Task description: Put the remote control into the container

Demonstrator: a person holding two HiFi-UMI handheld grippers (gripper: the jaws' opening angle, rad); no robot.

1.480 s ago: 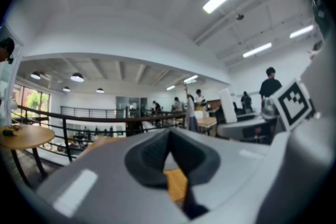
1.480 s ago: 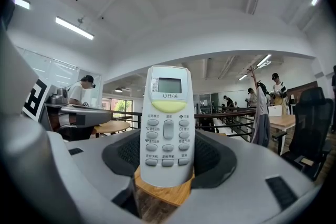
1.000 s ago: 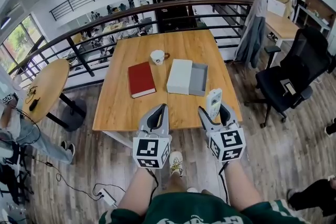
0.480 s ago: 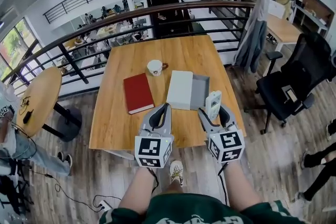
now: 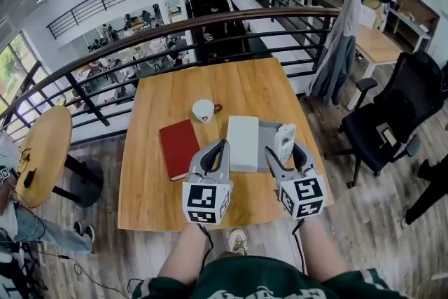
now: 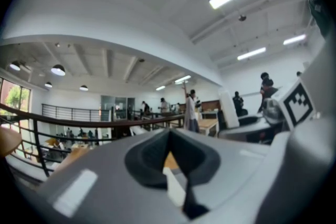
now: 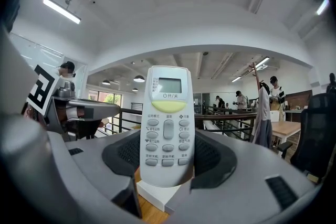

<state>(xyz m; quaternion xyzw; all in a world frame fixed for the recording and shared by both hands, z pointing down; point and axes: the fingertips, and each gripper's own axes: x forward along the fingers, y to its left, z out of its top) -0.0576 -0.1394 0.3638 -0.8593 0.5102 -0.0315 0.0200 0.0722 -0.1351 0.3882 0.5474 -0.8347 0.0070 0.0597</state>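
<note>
Pinching the air-conditioner remote (image 7: 167,123) upright in the right hand-held gripper (image 5: 285,153), left hand-held gripper (image 5: 214,150) pressed together. Best to carry over the grey container (image 5: 269,128) just ahead, lower, then release.

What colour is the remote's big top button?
The button is yellow-green; right gripper view shows it best.

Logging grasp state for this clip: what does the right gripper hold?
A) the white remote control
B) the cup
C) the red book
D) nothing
A: in the right gripper view, the right gripper has its jaws clamped on the white remote control, which stands upright between them.
</note>
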